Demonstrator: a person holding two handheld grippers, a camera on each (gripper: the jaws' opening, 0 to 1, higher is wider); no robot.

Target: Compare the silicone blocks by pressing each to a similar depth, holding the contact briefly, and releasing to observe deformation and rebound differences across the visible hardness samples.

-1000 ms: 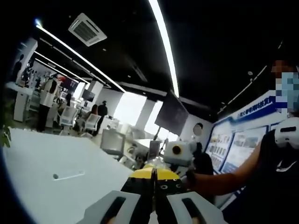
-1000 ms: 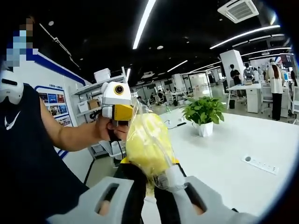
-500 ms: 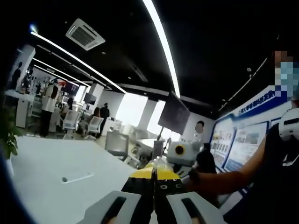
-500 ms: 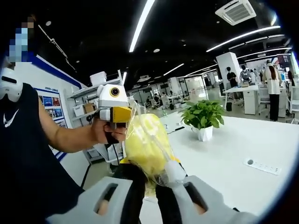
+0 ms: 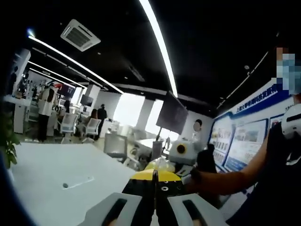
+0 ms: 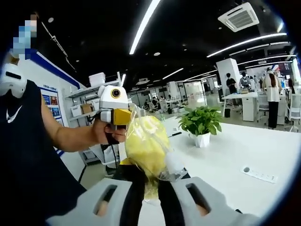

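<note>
One yellow silicone block (image 6: 143,148), wrapped in a clear plastic bag (image 6: 162,157), sits between the jaws of the right tongs (image 6: 149,200), which are clenched on it; the bag's wrinkles and glare blur the block's edges, and its lower end is hidden behind the jaws. In the left gripper view only a small pale-yellow top of the block (image 5: 160,165) peeks over the left tongs (image 5: 154,207), whose jaws stand pressed together with a yellow-and-black part just behind them; whether they pinch the bag there cannot be told.

Just left of the block in the right gripper view, a hand (image 6: 104,134) holds the left tongs, touching or nearly touching the bag. Beyond the block lies one white desk (image 6: 244,150). On it, right of the block, stands one potted plant (image 6: 201,125), and further right lies one white power strip (image 6: 259,174). The same desk (image 5: 51,167) and strip (image 5: 77,182) show left of the block in the left gripper view. The person's dark sleeveless top (image 6: 28,169) is cut off at the edge. Distant people beyond the desk are too small to count surely.
</note>
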